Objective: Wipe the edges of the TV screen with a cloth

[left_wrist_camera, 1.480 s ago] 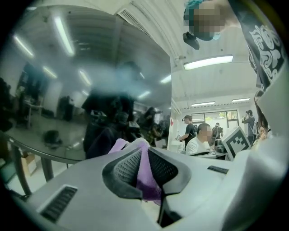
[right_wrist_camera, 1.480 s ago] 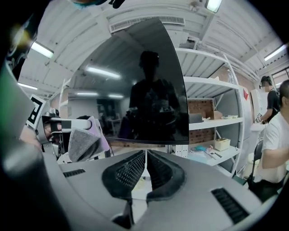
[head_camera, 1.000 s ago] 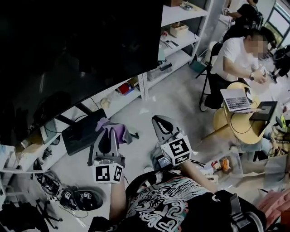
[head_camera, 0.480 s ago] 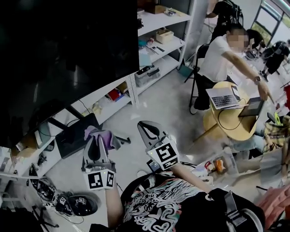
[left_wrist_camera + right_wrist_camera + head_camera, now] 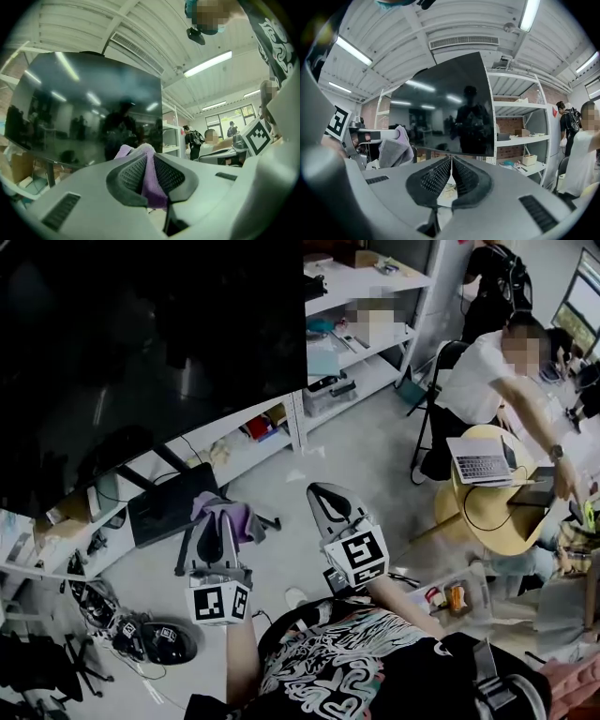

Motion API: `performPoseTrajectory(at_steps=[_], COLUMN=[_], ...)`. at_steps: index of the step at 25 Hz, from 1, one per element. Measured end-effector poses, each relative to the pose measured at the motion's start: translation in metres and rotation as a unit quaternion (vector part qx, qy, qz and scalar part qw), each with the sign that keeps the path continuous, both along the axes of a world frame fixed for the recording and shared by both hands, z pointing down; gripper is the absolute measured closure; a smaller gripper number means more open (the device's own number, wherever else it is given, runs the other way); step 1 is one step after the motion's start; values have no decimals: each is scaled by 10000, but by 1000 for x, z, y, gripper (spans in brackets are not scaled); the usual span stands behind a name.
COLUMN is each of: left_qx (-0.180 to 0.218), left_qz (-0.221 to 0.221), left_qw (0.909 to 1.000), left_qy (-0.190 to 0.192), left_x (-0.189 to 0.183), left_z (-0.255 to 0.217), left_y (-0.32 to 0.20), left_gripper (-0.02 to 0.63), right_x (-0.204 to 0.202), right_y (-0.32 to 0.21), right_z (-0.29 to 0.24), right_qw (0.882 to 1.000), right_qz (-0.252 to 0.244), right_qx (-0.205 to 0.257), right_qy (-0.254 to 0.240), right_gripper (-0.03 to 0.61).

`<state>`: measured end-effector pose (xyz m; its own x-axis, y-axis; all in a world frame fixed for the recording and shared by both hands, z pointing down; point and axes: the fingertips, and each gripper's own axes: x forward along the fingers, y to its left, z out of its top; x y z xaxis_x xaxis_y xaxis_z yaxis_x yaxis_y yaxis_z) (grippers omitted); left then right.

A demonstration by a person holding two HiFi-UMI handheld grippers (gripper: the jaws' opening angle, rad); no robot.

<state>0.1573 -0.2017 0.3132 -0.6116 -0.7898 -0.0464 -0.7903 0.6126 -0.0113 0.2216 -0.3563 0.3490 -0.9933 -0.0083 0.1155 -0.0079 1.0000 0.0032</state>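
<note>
A person stands before the dark TV screen (image 5: 141, 343), the left gripper (image 5: 223, 521) pinching a purple cloth (image 5: 246, 514) low, well short of the screen's edge. The right gripper (image 5: 330, 498) hangs alongside, jaws pressed together on nothing.

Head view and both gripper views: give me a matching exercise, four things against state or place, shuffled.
Things:
1. left claw
2. right claw
3. TV screen
4. laptop

States or places:
a. open, on the round table
b. shut, nothing between the jaws
c. shut on the purple cloth
d. dark, unlit

Pairs: 1-c, 2-b, 3-d, 4-a
</note>
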Motion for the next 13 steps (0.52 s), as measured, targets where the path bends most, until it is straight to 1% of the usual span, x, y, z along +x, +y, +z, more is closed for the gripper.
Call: performPoseTrajectory(at_steps=[3, 6, 13], left_qx=[-66, -7, -31], left_qz=[-30, -49, -14], left_qw=[10000, 10000, 10000], left_qy=[-51, -31, -27], left_x=[1, 3, 9], left_z=[-2, -1, 1], left_y=[-2, -6, -18], left_gripper=[560, 560, 560], right_x=[-2, -1, 4], right_y=[0, -3, -13], right_z=[-4, -2, -3], right_qw=[10000, 9999, 9998], right_qz=[-87, -119, -124], right_qx=[23, 34, 37], right_qy=[-33, -14, -124], right_gripper=[543, 543, 543])
